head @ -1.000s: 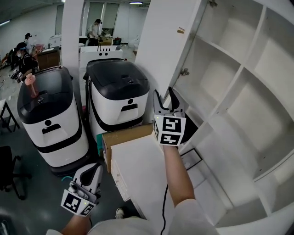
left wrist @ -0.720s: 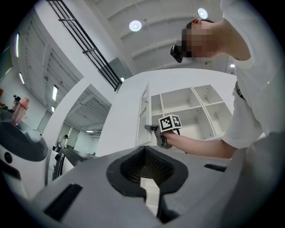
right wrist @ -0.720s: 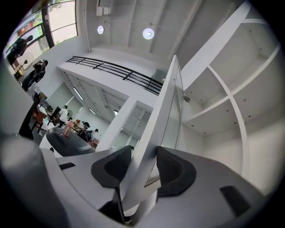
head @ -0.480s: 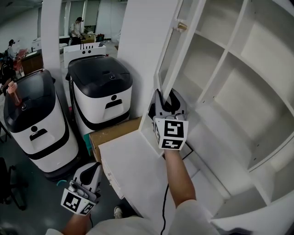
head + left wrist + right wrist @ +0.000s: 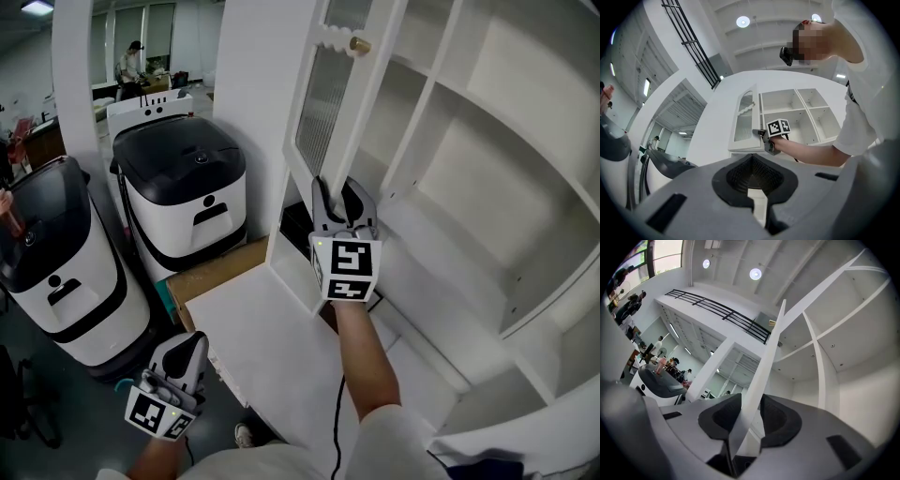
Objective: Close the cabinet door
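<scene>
The white cabinet door has a ribbed glass pane and a brass knob, and it stands part-way open in front of the white shelves. My right gripper is at the door's lower edge. Its jaws have just been closing, and the door edge runs between the dark pads, which press on it from both sides. The left gripper view shows the same grip from afar, with the right gripper on the door. My left gripper hangs low at the left, shut and empty.
Two black-and-white machines stand on the floor to the left. Next to them are a cardboard box and a low white unit below the door. A white pillar and people are further back.
The door has swung toward the shelves with my right gripper on its edge, and its glass front now shows. The left gripper stays low at the left.
</scene>
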The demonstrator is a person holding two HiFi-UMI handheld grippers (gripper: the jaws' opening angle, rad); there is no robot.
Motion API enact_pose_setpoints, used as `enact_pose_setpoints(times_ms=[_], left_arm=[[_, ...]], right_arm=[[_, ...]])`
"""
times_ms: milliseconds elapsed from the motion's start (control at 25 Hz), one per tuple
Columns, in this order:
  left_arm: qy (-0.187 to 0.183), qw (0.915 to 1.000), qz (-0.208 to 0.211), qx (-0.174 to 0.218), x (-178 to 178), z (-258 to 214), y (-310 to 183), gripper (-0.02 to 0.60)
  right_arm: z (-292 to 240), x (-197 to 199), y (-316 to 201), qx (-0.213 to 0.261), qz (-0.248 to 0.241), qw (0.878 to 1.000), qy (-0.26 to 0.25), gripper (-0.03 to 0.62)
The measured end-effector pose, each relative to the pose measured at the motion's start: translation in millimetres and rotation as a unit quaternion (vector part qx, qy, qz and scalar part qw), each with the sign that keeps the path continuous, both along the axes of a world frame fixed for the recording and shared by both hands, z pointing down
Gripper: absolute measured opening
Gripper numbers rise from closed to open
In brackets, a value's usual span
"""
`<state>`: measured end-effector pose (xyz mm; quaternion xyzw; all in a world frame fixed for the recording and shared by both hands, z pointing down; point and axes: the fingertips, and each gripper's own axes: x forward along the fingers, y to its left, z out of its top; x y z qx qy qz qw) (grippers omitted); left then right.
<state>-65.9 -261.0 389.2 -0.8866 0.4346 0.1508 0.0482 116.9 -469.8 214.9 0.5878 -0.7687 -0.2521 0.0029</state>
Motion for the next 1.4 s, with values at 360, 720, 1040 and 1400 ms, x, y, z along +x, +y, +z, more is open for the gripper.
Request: enact_pose_setpoints(times_ms=[360, 720, 1040, 1400], left_arm=[[0.003, 0.9998, 0.014, -0.016, 14, 12, -14, 0.003], [-0.013, 0.9995, 0.017, -0.023, 21, 15, -16, 0.003], [-0.027, 0.9992, -0.005, -0.030, 3, 15, -7, 0.003], [-0.027, 0.9991, 0.011, -0.032, 10, 16, 0, 0.003]], right_arm=[[-1, 30, -10, -0.001, 0.018, 1.000, 0.007, 0.132], [-3, 56, -17, -0.009, 0.022, 0.999, -0.034, 0.157], [-5, 84, -22, 0.012, 0.096, 0.995, -0.038, 0.239], [-8, 104, -29, 0.008, 0.158, 0.987, -0.035, 0.304]])
